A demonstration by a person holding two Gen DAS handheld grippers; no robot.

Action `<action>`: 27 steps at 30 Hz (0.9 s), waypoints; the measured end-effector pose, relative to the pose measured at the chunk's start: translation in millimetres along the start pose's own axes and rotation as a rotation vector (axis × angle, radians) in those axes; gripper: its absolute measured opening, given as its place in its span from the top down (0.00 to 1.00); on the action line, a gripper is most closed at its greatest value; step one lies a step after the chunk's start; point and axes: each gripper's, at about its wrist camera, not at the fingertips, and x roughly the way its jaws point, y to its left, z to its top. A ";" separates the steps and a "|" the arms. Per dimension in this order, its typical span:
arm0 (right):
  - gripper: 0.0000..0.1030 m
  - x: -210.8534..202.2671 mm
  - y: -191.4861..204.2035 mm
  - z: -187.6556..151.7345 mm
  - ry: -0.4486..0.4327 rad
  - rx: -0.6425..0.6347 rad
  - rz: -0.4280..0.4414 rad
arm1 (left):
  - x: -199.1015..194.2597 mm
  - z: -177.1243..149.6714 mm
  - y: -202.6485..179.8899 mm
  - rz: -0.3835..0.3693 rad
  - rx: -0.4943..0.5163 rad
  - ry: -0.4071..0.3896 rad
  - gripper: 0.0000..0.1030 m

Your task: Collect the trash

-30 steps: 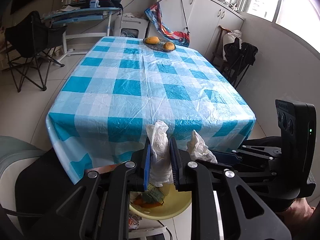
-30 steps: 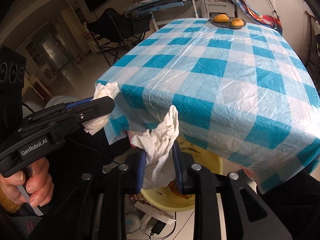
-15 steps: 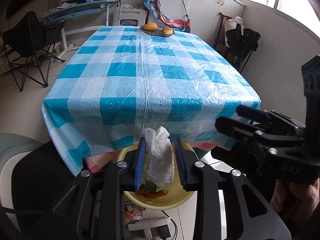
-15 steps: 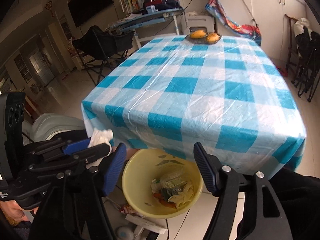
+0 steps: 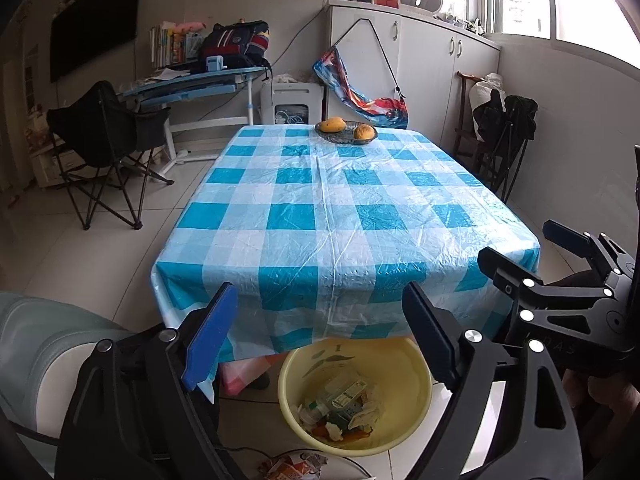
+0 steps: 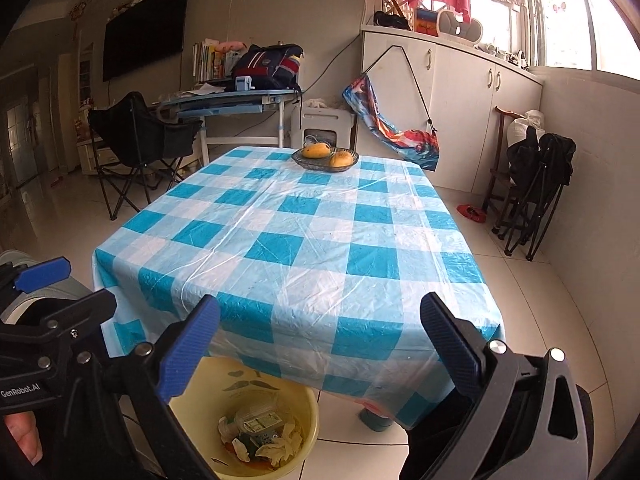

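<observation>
Covering the table (image 5: 344, 216), the checked cloth lies bare of litter, while both tissues, pinched a second ago, now lie in the yellow bin (image 5: 416, 384) below the left gripper (image 5: 320, 332) and right gripper (image 6: 320, 340), jaws opening, empty.

A table under a glossy blue-and-white checked plastic cloth (image 5: 344, 216) fills the centre. Pale tiled floor (image 5: 92, 240) surrounds it. A black folding camp chair (image 5: 108, 136) stands at left, white cabinets (image 6: 460, 92) upper right beneath bright daylit windows (image 6: 568, 12).
</observation>
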 end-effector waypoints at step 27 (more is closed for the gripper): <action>0.07 -35.5 -9.1 6.9 -0.165 0.024 -0.053 | -18.2 4.9 -10.3 0.112 0.033 -0.114 0.09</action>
